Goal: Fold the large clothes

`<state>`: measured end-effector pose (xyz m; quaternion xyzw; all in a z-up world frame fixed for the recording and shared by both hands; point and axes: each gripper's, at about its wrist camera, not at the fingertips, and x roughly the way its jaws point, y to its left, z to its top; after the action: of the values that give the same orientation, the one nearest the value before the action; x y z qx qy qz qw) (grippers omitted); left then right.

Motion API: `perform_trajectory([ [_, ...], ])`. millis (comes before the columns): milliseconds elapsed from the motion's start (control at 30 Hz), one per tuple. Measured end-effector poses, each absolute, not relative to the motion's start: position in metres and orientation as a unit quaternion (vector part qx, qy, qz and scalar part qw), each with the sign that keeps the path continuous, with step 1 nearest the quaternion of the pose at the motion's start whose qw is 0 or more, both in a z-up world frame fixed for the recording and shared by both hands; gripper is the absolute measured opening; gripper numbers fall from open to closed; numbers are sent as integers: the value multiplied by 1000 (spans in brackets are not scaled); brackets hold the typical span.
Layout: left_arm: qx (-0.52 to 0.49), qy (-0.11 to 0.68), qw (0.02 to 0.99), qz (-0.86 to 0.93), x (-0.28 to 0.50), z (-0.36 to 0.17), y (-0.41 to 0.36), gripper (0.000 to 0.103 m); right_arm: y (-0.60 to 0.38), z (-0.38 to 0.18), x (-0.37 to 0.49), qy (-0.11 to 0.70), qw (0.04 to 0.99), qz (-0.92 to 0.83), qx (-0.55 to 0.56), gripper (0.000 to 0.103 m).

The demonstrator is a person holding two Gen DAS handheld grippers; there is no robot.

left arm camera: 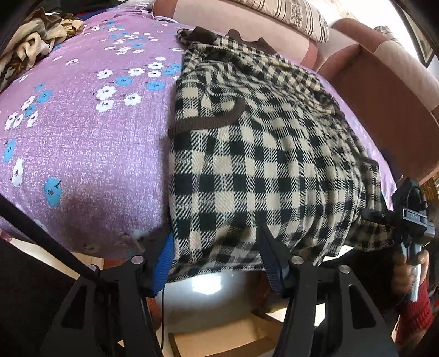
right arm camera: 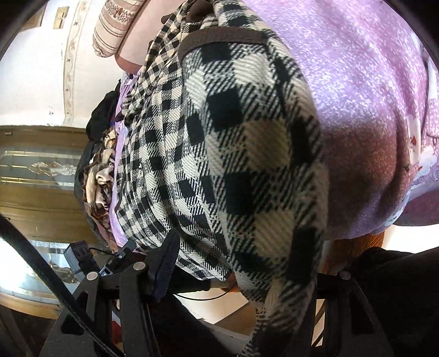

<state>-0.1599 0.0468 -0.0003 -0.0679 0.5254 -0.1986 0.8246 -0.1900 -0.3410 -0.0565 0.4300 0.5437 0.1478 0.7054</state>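
A black-and-cream checked garment point(left arm camera: 260, 153) with brown trim lies spread on a purple flowered bedsheet point(left arm camera: 82, 131), and its near hem hangs past the bed's edge. My left gripper point(left arm camera: 218, 261) is shut on that hem, the cloth bunched between its blue-padded fingers point(left arm camera: 164, 263). Further right a hand holds my right gripper point(left arm camera: 366, 219), with the garment's right corner in it. In the right wrist view the checked garment point(right arm camera: 241, 153) drapes over my right gripper point(right arm camera: 236, 272). It covers the right finger, and the left finger point(right arm camera: 164, 263) presses against the cloth.
A heap of brown and cream clothes point(left arm camera: 33, 41) sits at the bed's far left. A pink and brown upholstered frame point(left arm camera: 384, 82) with a striped pillow point(left arm camera: 296, 16) borders the far side. A cardboard box point(left arm camera: 225, 337) stands on the floor below. A glass-fronted cabinet point(right arm camera: 35, 170) is beside the bed.
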Motion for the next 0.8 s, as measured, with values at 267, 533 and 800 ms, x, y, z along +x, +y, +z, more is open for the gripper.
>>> perform_trajectory([
  [267,-127,526,816,-202,-159,17,77,6,-331,-42,-194,548,729,137,386,14],
  [533,-193,485,817,-244,-136,75,95,5,-350,11,-188,500,754,184,384,10],
  [800,-195,441,847,-222,-23,119,73,4,-369,81,-92,442,805,176,354,10],
])
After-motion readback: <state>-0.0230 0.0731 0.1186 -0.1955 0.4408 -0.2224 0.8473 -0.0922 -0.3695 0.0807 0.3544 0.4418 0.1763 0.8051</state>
